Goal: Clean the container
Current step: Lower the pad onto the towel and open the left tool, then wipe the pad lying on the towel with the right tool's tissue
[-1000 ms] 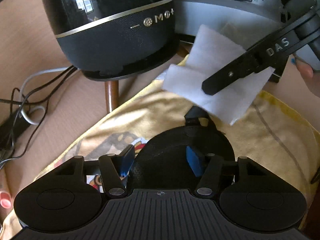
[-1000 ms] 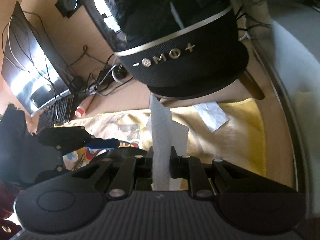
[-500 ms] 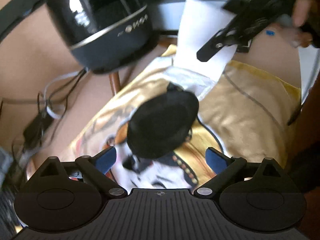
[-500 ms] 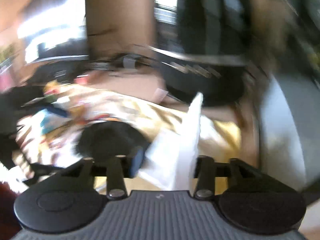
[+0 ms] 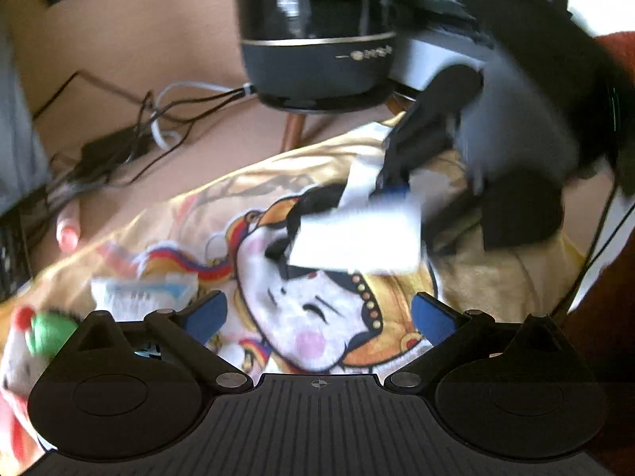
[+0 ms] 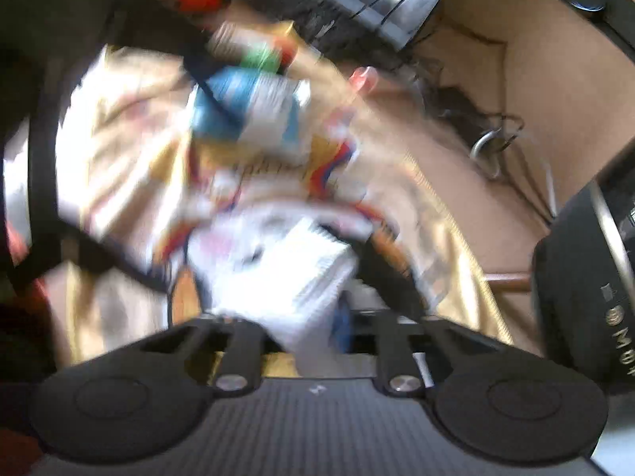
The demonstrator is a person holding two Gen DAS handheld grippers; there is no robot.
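My left gripper (image 5: pixel 319 313) is open and empty, held above a yellow cartoon-print towel (image 5: pixel 317 317). My right gripper (image 6: pixel 313 325) is shut on a white wipe (image 6: pixel 293 277); in the left wrist view it (image 5: pixel 391 182) comes in from the upper right with the wipe (image 5: pixel 357 238) hanging over the towel. The black container is mostly hidden under the wipe; a dark edge (image 5: pixel 317 202) shows beside it. The right wrist view is blurred by motion.
A black speaker (image 5: pixel 317 39) on wooden legs stands behind the towel. Cables and a power brick (image 5: pixel 115 150) lie at the left. A blue-white packet (image 5: pixel 143 293) and a green-red toy (image 5: pixel 47 333) lie on the towel's left part.
My left gripper let go of the black container, opened and pulled back. My right gripper swung down with the wipe and brought it over the container.
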